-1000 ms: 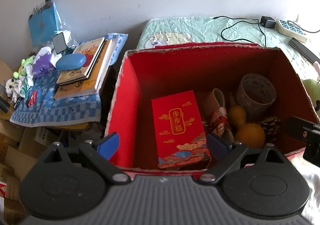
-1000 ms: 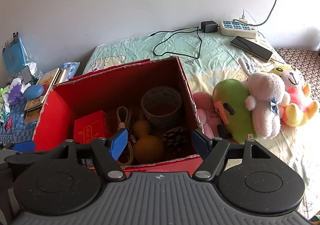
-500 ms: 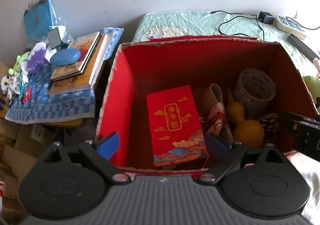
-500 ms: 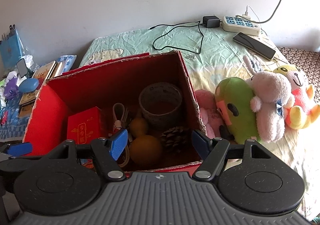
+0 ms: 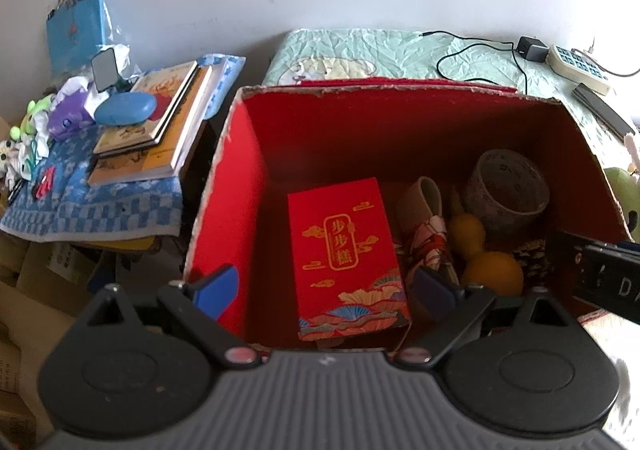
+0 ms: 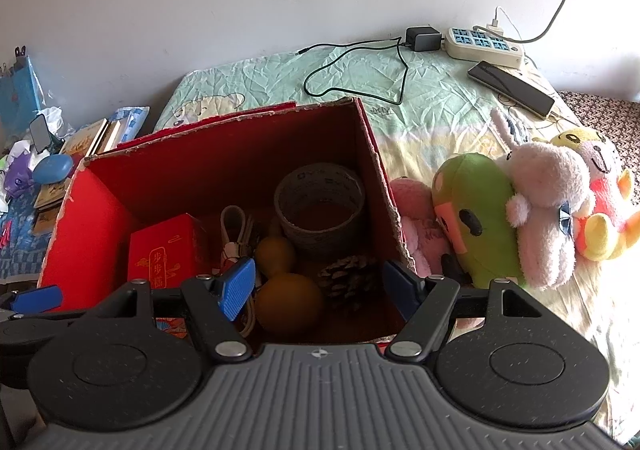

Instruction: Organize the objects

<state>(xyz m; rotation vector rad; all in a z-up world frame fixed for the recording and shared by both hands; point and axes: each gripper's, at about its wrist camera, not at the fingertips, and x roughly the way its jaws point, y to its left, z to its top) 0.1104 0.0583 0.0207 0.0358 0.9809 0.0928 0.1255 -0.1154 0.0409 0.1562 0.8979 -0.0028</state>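
Both claws agape above red box (image 6: 372, 138) rim

Left gripper (image 5: 326, 290): dark grey ribbed housing, small cross mark at centre front. Two round black discs on either side, triangular black links above. Black angled arms, reddish pivot screws. Blue fingertips (image 5: 218, 290), one bright, one shadowed.

Right gripper (image 6: 320, 286): same grey ribbed body, compass-like mark. Silver pivot screws. Blue ribbed pads (image 6: 237, 290). Fine scratches and dust specks on black discs.
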